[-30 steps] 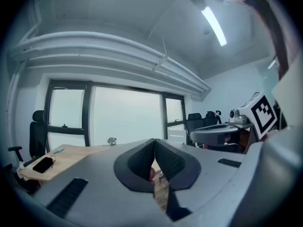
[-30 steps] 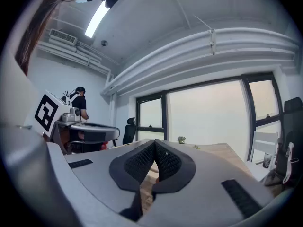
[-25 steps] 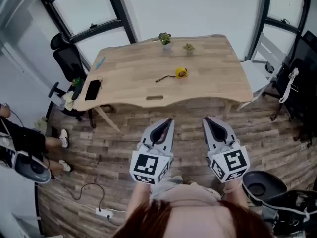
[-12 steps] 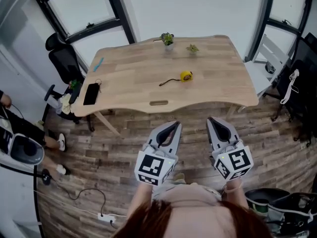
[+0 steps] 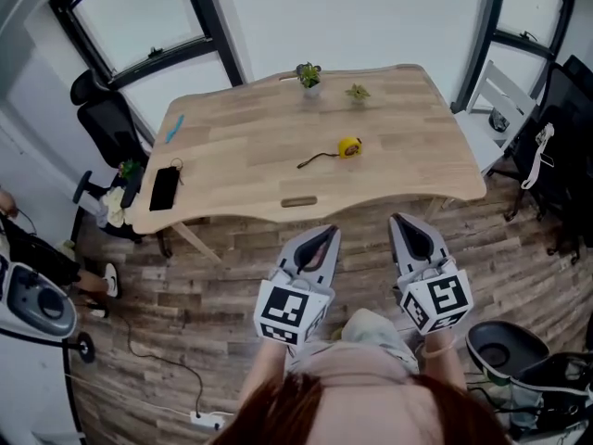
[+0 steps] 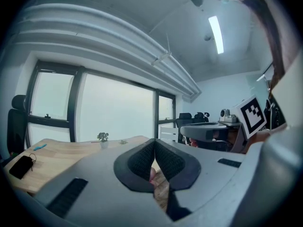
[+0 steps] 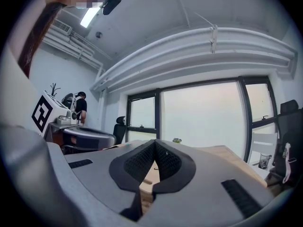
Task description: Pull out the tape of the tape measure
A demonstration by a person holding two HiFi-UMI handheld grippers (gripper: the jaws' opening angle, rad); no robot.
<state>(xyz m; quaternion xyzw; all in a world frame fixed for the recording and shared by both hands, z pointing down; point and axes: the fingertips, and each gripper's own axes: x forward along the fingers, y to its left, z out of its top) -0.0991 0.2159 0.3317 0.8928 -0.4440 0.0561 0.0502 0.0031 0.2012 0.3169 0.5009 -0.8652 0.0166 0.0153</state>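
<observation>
Jaws are pressed together, empty, on both the left gripper (image 5: 321, 236) and right gripper (image 5: 409, 224), while at twelve o'clock the small round yellow tape measure (image 5: 348, 146) lies mid-worktop (image 5: 241, 146), a thin dark strap (image 5: 315, 160) trailing toward eight o'clock.

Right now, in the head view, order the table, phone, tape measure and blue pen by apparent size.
Largest: table, then phone. Last, tape measure and blue pen look about alike; unranked.
</observation>
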